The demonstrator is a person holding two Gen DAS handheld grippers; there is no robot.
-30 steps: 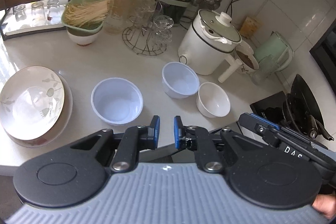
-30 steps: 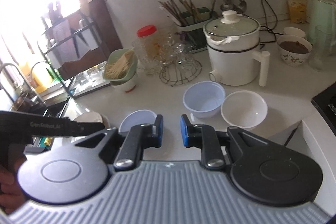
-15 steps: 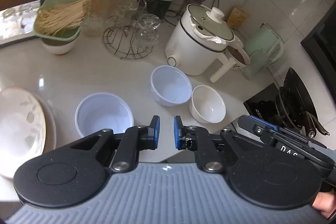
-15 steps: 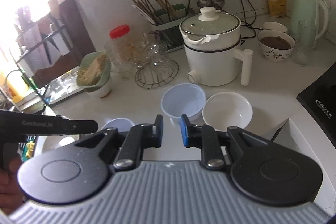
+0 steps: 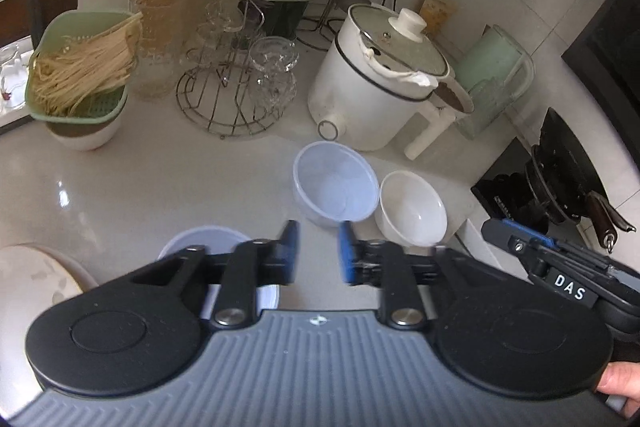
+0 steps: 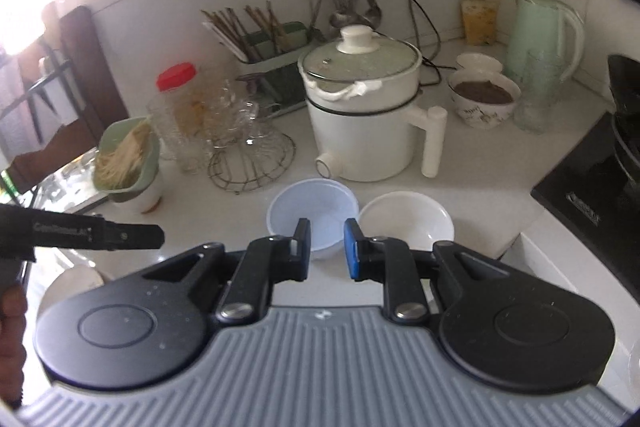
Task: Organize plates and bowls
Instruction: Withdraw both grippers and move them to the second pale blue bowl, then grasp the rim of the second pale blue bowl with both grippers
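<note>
Left wrist view: the left tongs [image 5: 318, 254] have just been opening; their blue-padded fingers stand apart with nothing between them, above bare bench [image 5: 140, 187]. Just beyond the fingertips sits a translucent plastic bowl [image 5: 335, 183], and touching or nearly touching its right side is a white ceramic bowl [image 5: 413, 207], both upright and empty, in front of a white electric pot [image 5: 376, 95] that stands toward the back wall. A second plastic bowl [image 5: 208, 241] lies partly hidden under the left finger, near the front edge of the bench. At the front left corner a stack of plates [image 5: 36, 279] shows, the top one with a faint leaf pattern. Toward the back left stand a green strainer of noodles [image 5: 82, 67] on a white bowl, a red-capped jar [image 5: 158, 27] and a wire rack of glasses [image 5: 236, 83]. The right tongs [image 5: 516, 239] reach in from the right edge.

Right wrist view: the right tongs [image 6: 327, 245] are parted by a narrow gap and grip nothing; they have opened a little. Seen between and past the fingers is the translucent plastic bowl [image 6: 316, 207], with the white ceramic bowl [image 6: 406, 221] just beside it on the right, near the front edge by the stove [image 6: 592, 187]. Behind them the white electric pot [image 6: 360, 123], a patterned bowl of something dark [image 6: 484, 99] and a green kettle [image 6: 540, 35] line the back. The left tongs [image 6: 156, 235] come in from the left, held by a hand [image 6: 10, 327]
</note>
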